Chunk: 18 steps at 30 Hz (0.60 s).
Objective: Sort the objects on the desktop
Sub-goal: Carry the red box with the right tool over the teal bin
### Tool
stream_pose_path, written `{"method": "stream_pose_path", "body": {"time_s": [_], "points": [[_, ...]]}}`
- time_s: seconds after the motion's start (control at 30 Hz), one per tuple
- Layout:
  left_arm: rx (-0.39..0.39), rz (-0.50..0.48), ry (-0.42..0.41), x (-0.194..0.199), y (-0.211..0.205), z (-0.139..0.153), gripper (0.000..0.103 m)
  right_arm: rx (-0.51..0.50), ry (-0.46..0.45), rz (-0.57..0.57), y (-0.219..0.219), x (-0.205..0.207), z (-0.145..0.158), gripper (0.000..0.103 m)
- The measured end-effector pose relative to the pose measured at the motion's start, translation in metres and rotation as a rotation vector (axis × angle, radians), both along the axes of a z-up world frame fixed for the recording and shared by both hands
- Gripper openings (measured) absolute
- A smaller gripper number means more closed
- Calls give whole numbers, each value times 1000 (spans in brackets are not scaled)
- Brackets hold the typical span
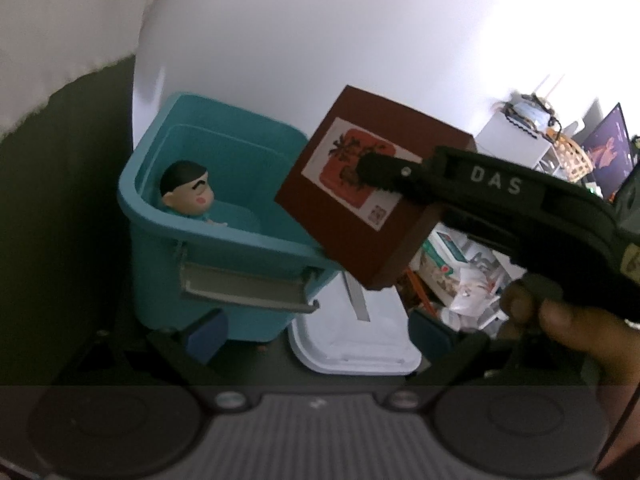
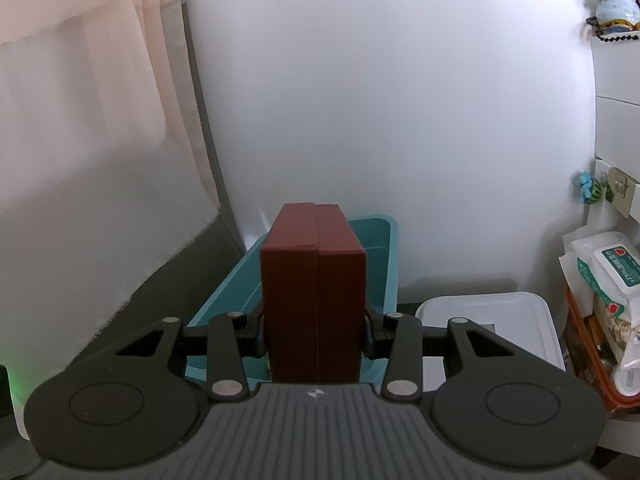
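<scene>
My right gripper (image 2: pixel 315 334) is clamped on a dark red box (image 2: pixel 314 304), its two pads pressing the box's left and right faces so the box stands upright between them. From my left camera the same box (image 1: pixel 362 204) hangs tilted in the air, a white label with a red picture on its broad face, just over the right rim of a teal bin (image 1: pixel 224 264). In that bin sits a small figurine (image 1: pixel 188 194) with black hair, near the left wall. A grey handle (image 1: pixel 244 286) hangs on the bin's near side. To the right of the bin, touching or just beside it, lies a white lidded container (image 1: pixel 352 340). My left gripper (image 1: pixel 316 334) holds nothing; its blue-padded fingers (image 1: pixel 208 334) stand well apart, with the bin's near wall and the white container showing between them. My hand (image 1: pixel 560 320) wraps the right gripper's handle. Far right, packets of wipes (image 2: pixel 604 264) are stacked in an orange-rimmed tub (image 2: pixel 580 364).
</scene>
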<state>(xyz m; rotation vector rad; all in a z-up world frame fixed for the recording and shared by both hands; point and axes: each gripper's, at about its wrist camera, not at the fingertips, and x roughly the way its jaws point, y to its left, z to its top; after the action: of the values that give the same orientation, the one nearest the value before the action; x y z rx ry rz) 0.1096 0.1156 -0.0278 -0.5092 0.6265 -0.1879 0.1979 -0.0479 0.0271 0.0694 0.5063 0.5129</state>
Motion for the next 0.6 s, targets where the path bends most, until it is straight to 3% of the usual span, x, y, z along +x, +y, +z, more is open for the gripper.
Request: {"method": "stream_pose_path", "body": {"time_s": [0.6], "points": [[-9, 18, 8, 3, 3, -4, 98, 15, 16, 8, 1, 9, -10, 45]]}}
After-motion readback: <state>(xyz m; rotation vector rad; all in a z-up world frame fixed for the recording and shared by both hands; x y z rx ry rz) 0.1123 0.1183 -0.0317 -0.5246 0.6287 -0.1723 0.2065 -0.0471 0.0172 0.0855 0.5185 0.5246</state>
